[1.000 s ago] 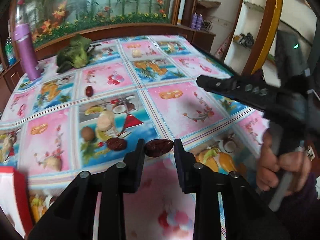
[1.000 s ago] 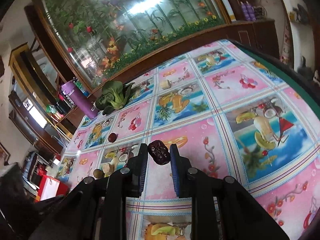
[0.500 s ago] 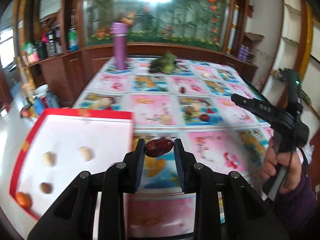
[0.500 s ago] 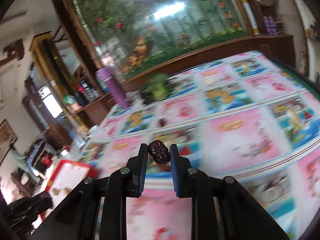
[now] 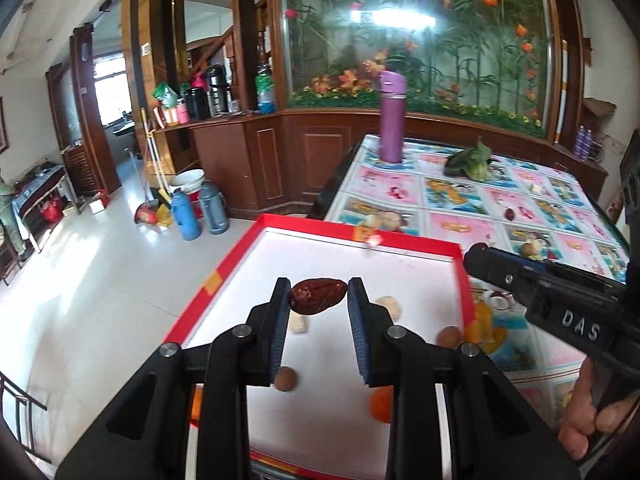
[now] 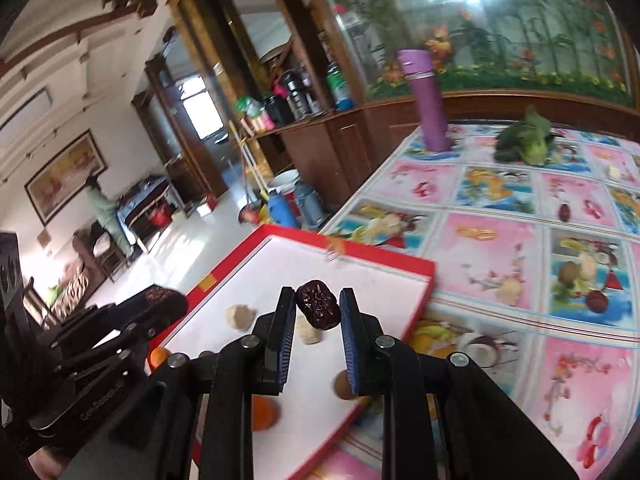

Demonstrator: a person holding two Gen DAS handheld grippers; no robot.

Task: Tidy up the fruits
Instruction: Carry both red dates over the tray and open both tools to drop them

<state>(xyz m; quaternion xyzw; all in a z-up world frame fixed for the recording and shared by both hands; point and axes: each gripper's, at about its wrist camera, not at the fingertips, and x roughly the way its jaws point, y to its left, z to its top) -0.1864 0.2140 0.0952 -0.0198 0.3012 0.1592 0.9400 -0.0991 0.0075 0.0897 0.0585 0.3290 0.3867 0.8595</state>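
Your left gripper (image 5: 319,300) pinches a wrinkled reddish-brown date (image 5: 318,295) above the red-rimmed white tray (image 5: 360,245). Your right gripper (image 6: 314,312) clamps a dark wrinkled date (image 6: 318,310) over the same tray.

A wrinkled reddish-brown date (image 5: 318,295) lies lengthwise between the left gripper's (image 5: 319,300) blue pads, held in the air above the white floor of the red-rimmed tray (image 5: 236,256). A darker, deeply creased date (image 6: 318,310) sits pinched upright in the right gripper (image 6: 318,312), also over the tray (image 6: 352,258).

Inside the tray lie two pale lumpy pieces (image 5: 389,306) (image 5: 299,325), two round brown nuts (image 5: 285,378) (image 5: 449,336) and an orange fruit (image 5: 381,404), all apart from each other.

On the patterned tablecloth (image 6: 488,256) beyond the tray rest more fruits: a small dark date (image 6: 563,212), a red date (image 6: 597,301), a brown nut (image 6: 567,272) and a pale piece (image 6: 509,291).
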